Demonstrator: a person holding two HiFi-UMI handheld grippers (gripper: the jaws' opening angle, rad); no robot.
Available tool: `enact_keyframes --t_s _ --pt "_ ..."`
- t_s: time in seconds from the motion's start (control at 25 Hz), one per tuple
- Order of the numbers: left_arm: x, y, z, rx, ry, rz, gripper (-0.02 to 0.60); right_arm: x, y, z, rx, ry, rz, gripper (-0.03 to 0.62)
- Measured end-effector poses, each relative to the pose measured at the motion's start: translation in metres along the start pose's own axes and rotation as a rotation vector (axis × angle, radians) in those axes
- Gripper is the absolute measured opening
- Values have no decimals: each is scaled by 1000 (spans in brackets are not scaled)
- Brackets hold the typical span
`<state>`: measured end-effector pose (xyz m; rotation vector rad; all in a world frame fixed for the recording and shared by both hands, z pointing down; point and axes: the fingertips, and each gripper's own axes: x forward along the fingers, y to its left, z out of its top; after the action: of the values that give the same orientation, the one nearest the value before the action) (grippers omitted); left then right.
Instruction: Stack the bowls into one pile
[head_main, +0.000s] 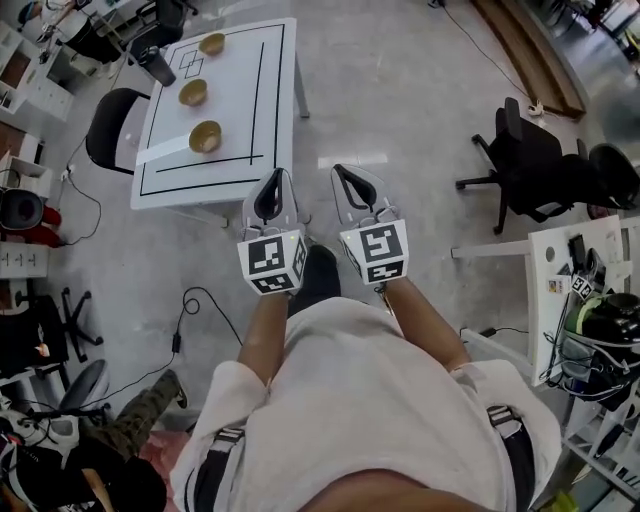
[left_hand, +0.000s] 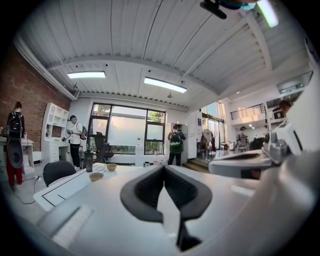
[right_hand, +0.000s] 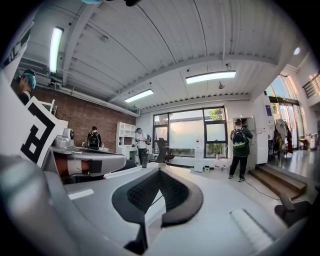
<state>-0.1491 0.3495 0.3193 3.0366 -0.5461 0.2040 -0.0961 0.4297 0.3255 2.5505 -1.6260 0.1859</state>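
Tan bowls (head_main: 205, 136) sit well beyond the closed fingers (head_main: 268, 197).

White short-sleeved shirt (head_main: 385, 400); black straps (head_main: 517, 455); white left claw (head_main: 275, 176), right claw (head_main: 338, 170).

Open floor (head_main: 400, 110) before table (head_main: 240, 100); chair (head_main: 108, 130) alongside

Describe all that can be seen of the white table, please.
The table is white, with a rectangular top that looks smooth and pale legs. Black lines are marked on it: a large frame, one inner line and small squares near the far end. Three tan bowls stand on it in a row, apart, unstacked, and a dark cup near one corner. A black chair stands beside it.
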Motion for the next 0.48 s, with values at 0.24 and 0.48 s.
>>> enact_keyframes --t_s 0.24,0.48 --pt "82 45 4 8 45 -1 2 88 -25 5 17 33 0 0" --pt "156 114 14 -27 55 42 2 194 -32 24 -5 65 65 0"
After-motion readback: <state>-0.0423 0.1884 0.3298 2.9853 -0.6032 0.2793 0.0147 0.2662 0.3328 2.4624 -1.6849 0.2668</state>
